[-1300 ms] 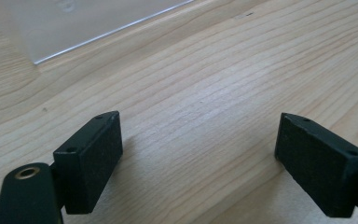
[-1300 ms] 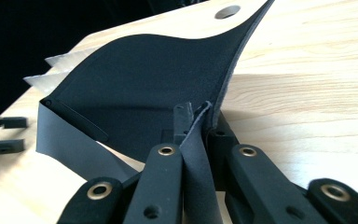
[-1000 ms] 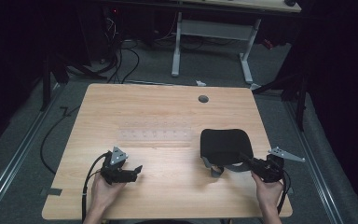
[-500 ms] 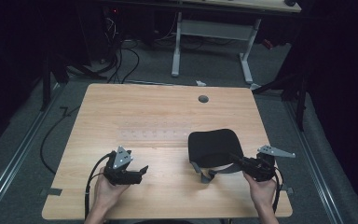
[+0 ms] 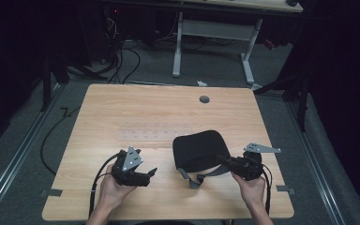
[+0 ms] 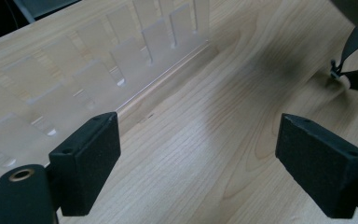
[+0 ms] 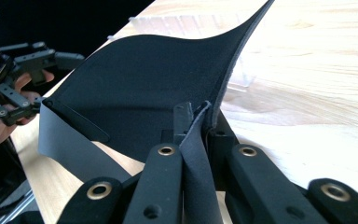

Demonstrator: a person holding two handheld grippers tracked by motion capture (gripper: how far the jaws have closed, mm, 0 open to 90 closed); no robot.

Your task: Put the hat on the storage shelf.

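A black fabric piece with grey straps lies at the table's front right of centre. My right gripper is shut on its right edge. In the right gripper view the fabric fans up and away from the closed jaws of the gripper, and a grey strap hangs to the left. My left gripper sits at the front left, pointing right. It is open over bare wood, with a strap end farther off at the right.
A clear slotted plastic rack lies flat on the wooden table just beyond the left gripper, faint at the table's middle. A small round grommet sits near the far edge. Cables and desk legs stand on the floor behind.
My right gripper has dragged the black fabric piece leftward toward the table's centre. The left gripper has edged slightly right and stays open.
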